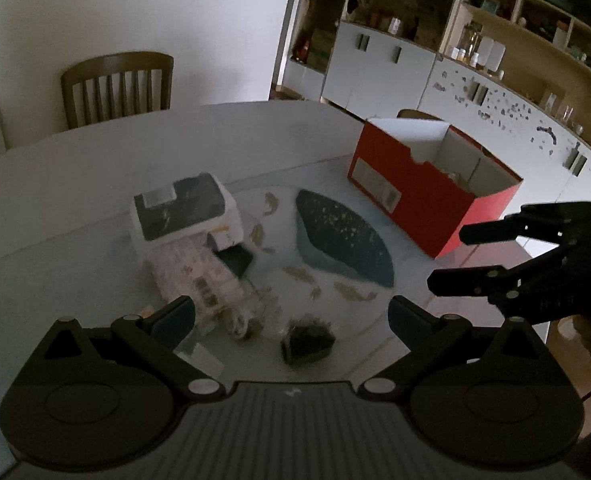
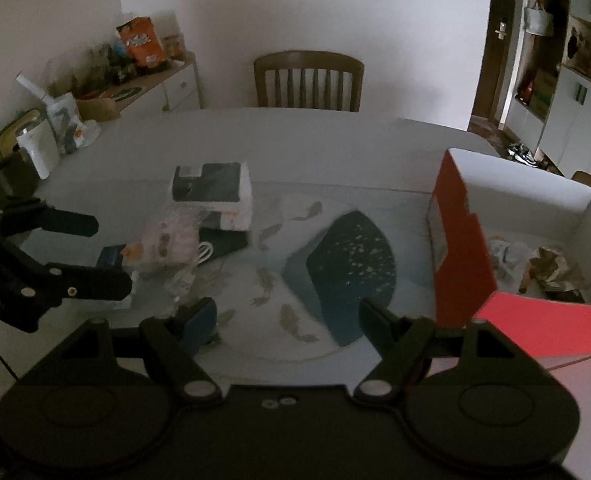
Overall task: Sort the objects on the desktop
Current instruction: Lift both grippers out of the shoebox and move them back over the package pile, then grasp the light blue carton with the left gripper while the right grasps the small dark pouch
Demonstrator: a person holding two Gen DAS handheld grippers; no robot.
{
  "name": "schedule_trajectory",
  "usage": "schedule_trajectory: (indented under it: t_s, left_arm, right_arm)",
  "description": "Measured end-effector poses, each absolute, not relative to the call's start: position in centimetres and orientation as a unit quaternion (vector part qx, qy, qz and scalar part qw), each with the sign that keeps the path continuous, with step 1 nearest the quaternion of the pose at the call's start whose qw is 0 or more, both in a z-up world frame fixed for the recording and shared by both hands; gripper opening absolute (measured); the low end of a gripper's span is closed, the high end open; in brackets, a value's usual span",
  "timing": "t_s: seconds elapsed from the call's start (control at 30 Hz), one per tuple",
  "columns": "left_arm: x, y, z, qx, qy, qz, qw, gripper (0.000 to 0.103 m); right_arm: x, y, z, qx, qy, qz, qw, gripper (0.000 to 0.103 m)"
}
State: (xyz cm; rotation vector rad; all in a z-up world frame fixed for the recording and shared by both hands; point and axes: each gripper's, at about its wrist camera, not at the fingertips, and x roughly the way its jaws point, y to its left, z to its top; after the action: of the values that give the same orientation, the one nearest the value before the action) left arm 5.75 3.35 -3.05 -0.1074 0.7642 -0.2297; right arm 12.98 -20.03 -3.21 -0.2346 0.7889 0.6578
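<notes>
My left gripper (image 1: pixel 291 314) is open above a clutter of small items: a dark tufted piece (image 1: pixel 307 340) and clear wrapped bits (image 1: pixel 235 316). Beyond them lie a pink patterned packet (image 1: pixel 191 264) and a white box with a dark top (image 1: pixel 183 212). The open red cardboard box (image 1: pixel 427 196) stands at the right. My right gripper (image 2: pixel 287 314) is open over the fish-patterned mat (image 2: pixel 271 280), with nothing between its fingers. The red box (image 2: pixel 463 240) beside it holds a crumpled brownish item (image 2: pixel 551 268) and a clear wrapper (image 2: pixel 503 252). Each gripper shows in the other's view, the right (image 1: pixel 447 256) and the left (image 2: pixel 103 252).
A wooden chair (image 2: pixel 307 80) stands behind the table's far edge (image 2: pixel 295 114). A sideboard (image 2: pixel 155 92) with bags and jars sits at the left, and white cupboards with shelves (image 1: pixel 395 52) at the right. A dark blue shape (image 1: pixel 343 240) is printed on the mat.
</notes>
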Motion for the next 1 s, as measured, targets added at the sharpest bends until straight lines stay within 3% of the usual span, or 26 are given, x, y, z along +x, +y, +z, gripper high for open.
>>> schedule_trajectory:
  t_s: [1.0]
  left_arm:
    - [4.6, 8.7, -9.9, -0.028, 0.420, -0.091, 0.902, 0.103]
  right_arm:
    - [11.3, -12.2, -8.3, -0.160, 0.411, 0.309, 0.843, 0.077]
